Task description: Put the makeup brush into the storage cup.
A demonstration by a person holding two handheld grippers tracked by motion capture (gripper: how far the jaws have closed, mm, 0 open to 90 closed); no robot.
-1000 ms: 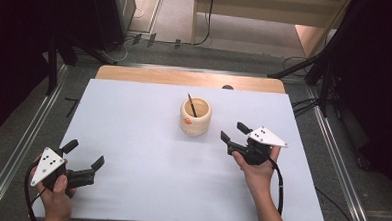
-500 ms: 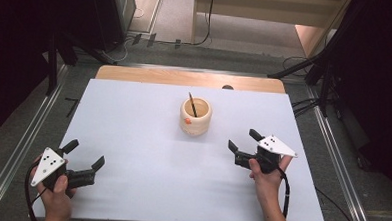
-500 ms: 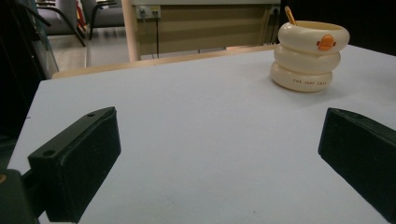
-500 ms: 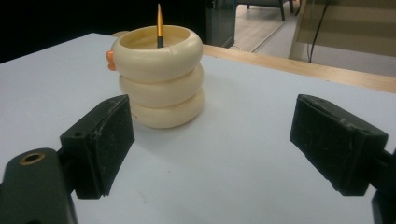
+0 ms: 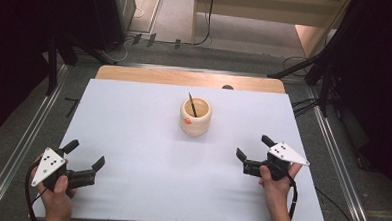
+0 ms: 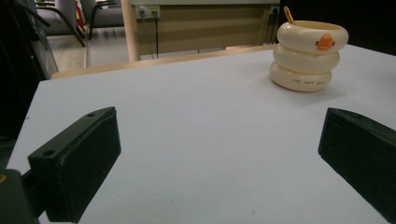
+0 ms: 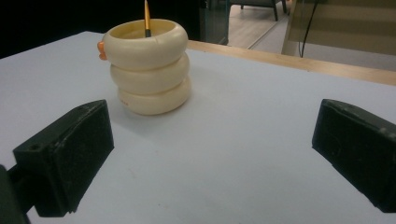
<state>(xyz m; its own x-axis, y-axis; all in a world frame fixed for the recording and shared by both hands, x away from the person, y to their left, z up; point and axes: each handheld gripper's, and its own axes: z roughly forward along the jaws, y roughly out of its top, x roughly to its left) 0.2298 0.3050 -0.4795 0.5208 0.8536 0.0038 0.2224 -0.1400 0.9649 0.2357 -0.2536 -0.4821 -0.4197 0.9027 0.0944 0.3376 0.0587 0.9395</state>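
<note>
Fingers released and empty on both the left gripper [image 5: 85,158] and right gripper [image 5: 252,148], low over the white surface [image 5: 133,118], the ringed cup [image 5: 195,116] centred, lettering visible on its base in the left gripper view.

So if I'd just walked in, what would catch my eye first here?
Likely the cream ringed pot standing alone mid-table on the white sheet, a thin stick poking from it and an orange dot on its side. Then the two hand-held black claws, the left claw and right claw, both open at the near corners.
</note>
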